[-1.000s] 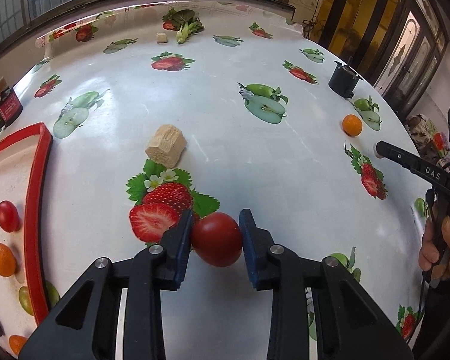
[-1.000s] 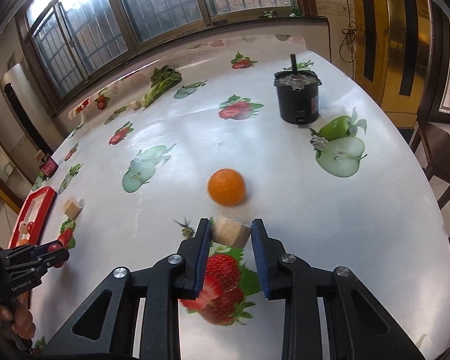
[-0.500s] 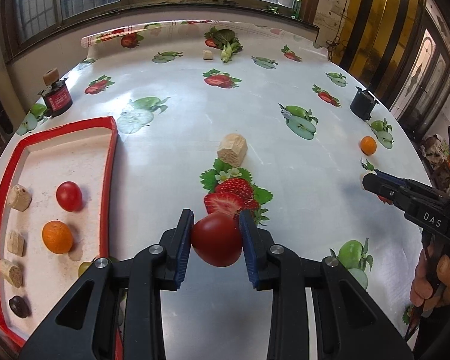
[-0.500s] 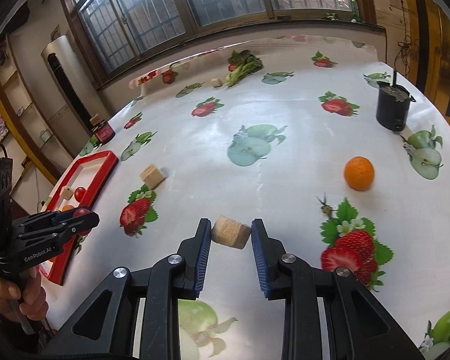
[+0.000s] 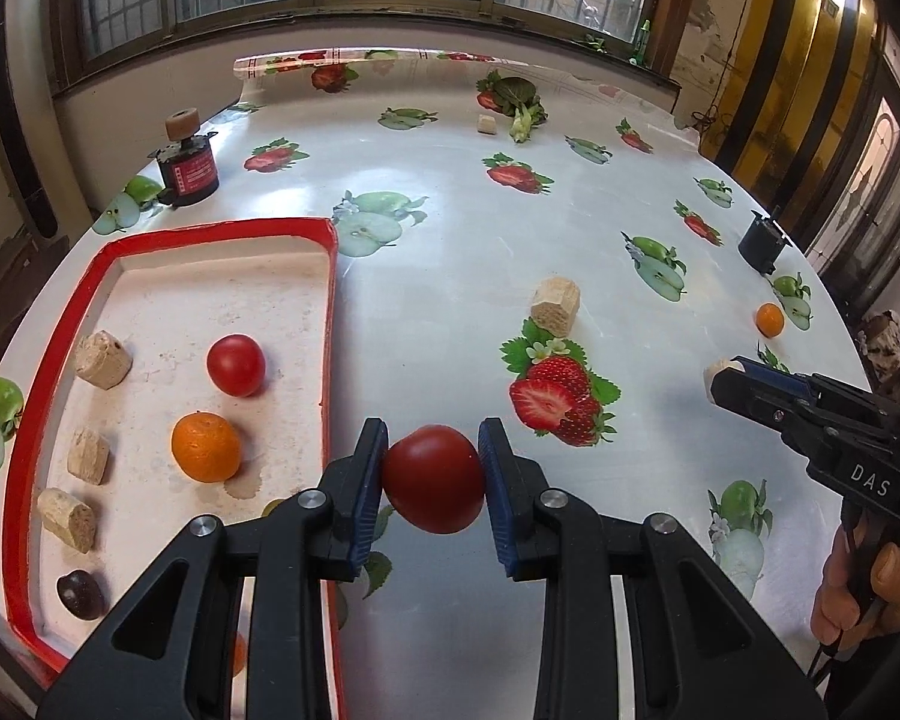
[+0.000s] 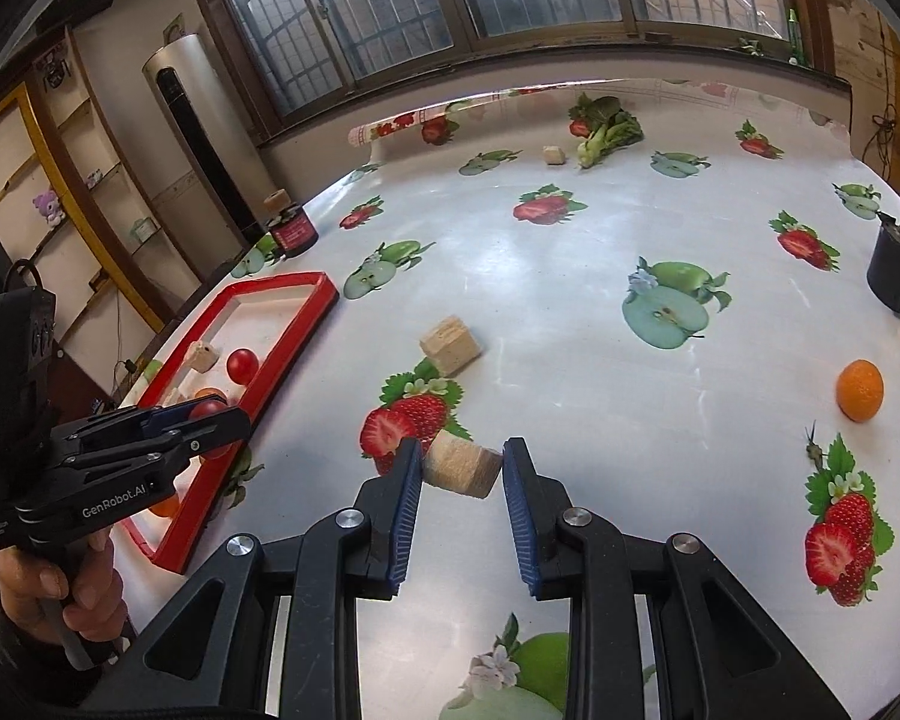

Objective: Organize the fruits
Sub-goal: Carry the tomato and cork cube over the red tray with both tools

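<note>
A round red tomato (image 5: pixel 433 478) sits squeezed between the blue pads of the left gripper (image 5: pixel 432 468), up in the air just beside the right edge of the red-rimmed white tray (image 5: pixel 330 324). The tray lies at the table's left edge. The right gripper (image 6: pixel 461 471) clamps a small tan cork block (image 6: pixel 462 467). A little orange fruit (image 6: pixel 859 390) lies near the table's right edge.

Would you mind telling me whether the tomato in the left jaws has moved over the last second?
Yes: the tomato has travelled from over the printed strawberry towards the red tray.
</note>
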Tool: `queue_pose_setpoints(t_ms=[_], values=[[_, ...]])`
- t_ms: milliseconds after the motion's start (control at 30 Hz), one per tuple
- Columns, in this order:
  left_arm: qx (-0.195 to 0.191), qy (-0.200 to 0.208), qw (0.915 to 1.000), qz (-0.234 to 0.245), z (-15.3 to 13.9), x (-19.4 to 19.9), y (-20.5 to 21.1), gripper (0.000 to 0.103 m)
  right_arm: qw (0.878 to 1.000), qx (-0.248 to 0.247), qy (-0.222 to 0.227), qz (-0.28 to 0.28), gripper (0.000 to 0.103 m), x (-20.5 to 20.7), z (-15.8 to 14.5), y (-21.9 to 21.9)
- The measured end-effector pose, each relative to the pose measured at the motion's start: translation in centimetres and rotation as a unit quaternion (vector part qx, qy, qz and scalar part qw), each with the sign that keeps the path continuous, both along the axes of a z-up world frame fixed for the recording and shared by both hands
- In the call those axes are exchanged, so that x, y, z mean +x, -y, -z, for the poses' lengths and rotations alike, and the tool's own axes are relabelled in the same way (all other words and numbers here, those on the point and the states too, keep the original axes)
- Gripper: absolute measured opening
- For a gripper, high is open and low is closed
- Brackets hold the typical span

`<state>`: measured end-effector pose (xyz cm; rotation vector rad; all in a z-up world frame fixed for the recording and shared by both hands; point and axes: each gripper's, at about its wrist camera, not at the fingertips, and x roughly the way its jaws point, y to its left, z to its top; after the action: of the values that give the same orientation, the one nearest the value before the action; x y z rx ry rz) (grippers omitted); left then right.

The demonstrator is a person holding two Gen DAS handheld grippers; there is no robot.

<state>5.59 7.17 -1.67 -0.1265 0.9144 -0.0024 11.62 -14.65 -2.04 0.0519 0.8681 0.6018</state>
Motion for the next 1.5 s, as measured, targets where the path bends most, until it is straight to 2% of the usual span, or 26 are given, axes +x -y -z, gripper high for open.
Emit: queue_pose_setpoints(t_ms=[933,1500], values=[[0.004,0.013,0.9978,-0.065,-1.5,-0.8,-7.6,0.029,0.997,0.011,0.002,-0.073,0.028,-0.1,-1.3,-8.5],[0.001,0.014,0.9937,-0.111,-2.0,-0.3,-13.3,0.029,0.993,0.01,-0.002,-0.116,0.028,0.8,-1.3,-14.2]])
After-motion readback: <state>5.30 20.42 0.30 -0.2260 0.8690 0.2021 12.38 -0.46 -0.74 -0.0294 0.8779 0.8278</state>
